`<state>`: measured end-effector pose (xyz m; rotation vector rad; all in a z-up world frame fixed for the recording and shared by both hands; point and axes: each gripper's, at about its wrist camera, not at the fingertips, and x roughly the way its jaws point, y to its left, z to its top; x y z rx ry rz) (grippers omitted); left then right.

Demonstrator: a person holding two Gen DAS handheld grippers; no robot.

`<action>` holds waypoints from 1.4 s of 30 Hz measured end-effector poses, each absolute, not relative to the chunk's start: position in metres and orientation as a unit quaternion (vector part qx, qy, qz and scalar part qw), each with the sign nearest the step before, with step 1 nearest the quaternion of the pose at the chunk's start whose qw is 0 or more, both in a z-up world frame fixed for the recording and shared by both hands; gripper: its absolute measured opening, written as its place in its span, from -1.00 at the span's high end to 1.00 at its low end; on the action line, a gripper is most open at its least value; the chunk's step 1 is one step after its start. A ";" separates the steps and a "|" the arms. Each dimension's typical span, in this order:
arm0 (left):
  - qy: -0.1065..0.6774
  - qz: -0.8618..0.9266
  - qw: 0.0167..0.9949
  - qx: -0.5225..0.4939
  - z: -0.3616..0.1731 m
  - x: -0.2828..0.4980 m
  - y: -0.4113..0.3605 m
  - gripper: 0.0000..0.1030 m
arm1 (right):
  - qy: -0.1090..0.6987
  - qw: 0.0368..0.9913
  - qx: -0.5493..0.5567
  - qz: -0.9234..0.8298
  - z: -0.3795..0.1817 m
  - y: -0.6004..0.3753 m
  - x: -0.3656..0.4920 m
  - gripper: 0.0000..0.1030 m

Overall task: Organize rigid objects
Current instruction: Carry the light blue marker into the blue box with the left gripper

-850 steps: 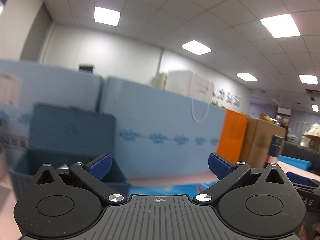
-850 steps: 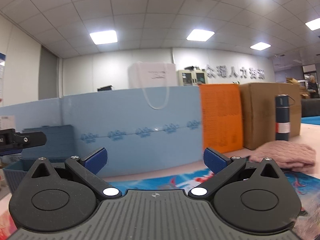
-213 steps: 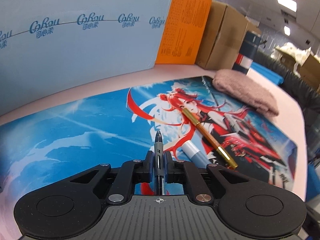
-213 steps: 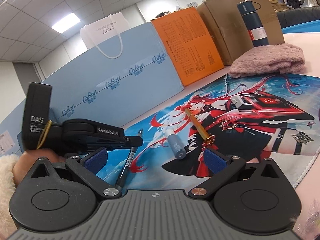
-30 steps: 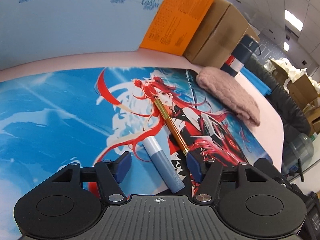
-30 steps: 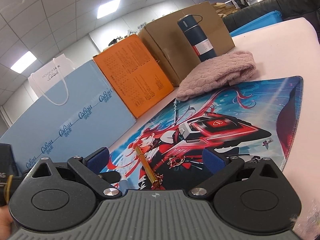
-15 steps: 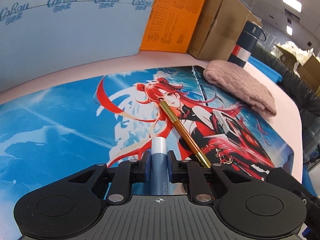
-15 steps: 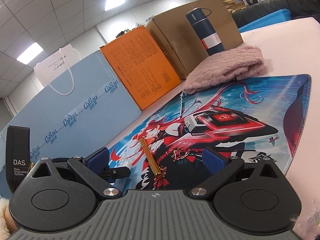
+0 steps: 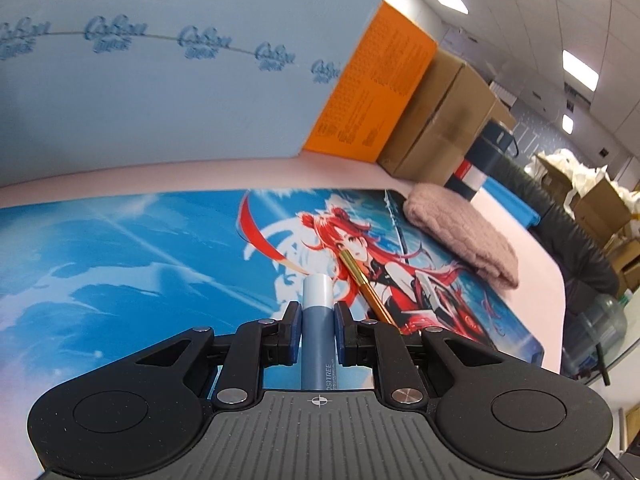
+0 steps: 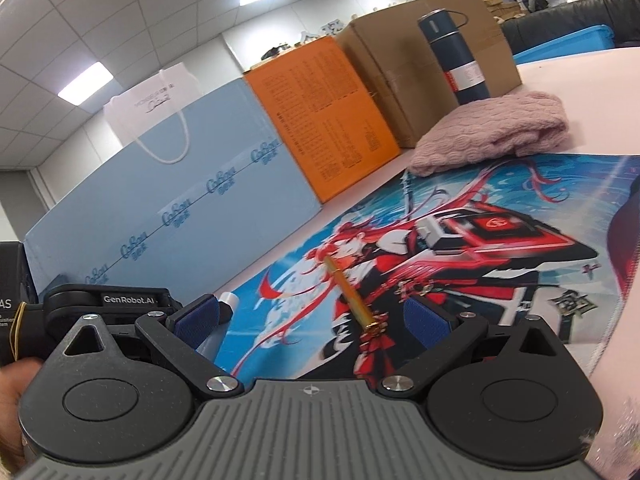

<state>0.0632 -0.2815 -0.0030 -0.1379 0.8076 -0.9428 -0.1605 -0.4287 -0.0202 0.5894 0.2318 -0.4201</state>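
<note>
My left gripper (image 9: pixel 317 330) is shut on a blue tube with a white cap (image 9: pixel 317 320), held lifted above the printed desk mat (image 9: pixel 120 264). The tube's white cap also shows in the right wrist view (image 10: pixel 228 300), sticking out of the left gripper (image 10: pixel 224 316). A gold pen (image 9: pixel 366 292) lies on the mat just right of the tube; in the right wrist view the gold pen (image 10: pixel 350 294) lies ahead between my fingers. My right gripper (image 10: pixel 312 320) is open and empty, low over the mat.
A pink knitted cloth (image 9: pixel 460 240) lies at the mat's far right corner, with a dark blue flask (image 10: pixel 454 56) behind it. A light blue board (image 9: pixel 160 80), an orange box (image 9: pixel 372 92) and a cardboard box (image 9: pixel 444 120) line the back of the pink table.
My left gripper has closed on the blue tube and lifted it off the mat, tilting upward. The right gripper has stayed open and shifted slightly.
</note>
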 end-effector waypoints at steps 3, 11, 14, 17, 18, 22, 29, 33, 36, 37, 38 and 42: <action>0.364 -0.442 0.816 -0.081 0.006 0.064 -0.259 0.71 | 0.114 0.934 0.284 -0.183 -0.016 -0.416 -0.152 -0.95; 0.316 -0.432 0.836 -0.118 0.035 0.069 -0.185 0.70 | 0.115 0.947 0.282 -0.098 -0.003 -0.374 -0.118 -0.85; 0.292 -0.419 0.852 -0.112 0.048 0.074 -0.156 0.70 | 0.117 0.951 0.279 -0.069 0.002 -0.358 -0.104 -0.84; 0.271 -0.394 0.873 -0.098 0.060 0.085 -0.124 0.70 | 0.118 0.953 0.276 -0.043 0.005 -0.341 -0.090 -0.84; 0.266 -0.384 0.879 -0.095 0.062 0.090 -0.113 0.70 | 0.119 0.953 0.275 -0.034 0.006 -0.336 -0.085 -0.84; 0.267 -0.326 0.900 -0.110 0.069 0.118 -0.072 0.70 | 0.124 0.953 0.276 -0.003 0.006 -0.320 -0.069 -0.84; 0.309 -0.273 0.906 -0.098 0.054 0.170 -0.058 0.71 | 0.138 0.949 0.282 0.008 0.001 -0.313 -0.057 -0.84; 0.321 -0.272 0.903 -0.093 0.041 0.177 -0.073 0.70 | 0.141 0.949 0.283 0.001 -0.001 -0.315 -0.055 -0.84; 0.329 -0.266 0.903 -0.077 0.035 0.180 -0.086 0.70 | 0.145 0.948 0.283 -0.001 -0.002 -0.317 -0.055 -0.84; 0.329 -0.259 0.906 -0.069 0.034 0.179 -0.088 0.70 | 0.146 0.948 0.283 -0.001 -0.003 -0.317 -0.055 -0.84; 0.329 -0.254 0.907 -0.065 0.032 0.180 -0.092 0.70 | 0.147 0.948 0.283 -0.001 -0.003 -0.317 -0.055 -0.84; 0.336 -0.251 0.906 -0.061 0.027 0.183 -0.100 0.70 | 0.150 0.948 0.281 -0.001 -0.003 -0.317 -0.055 -0.84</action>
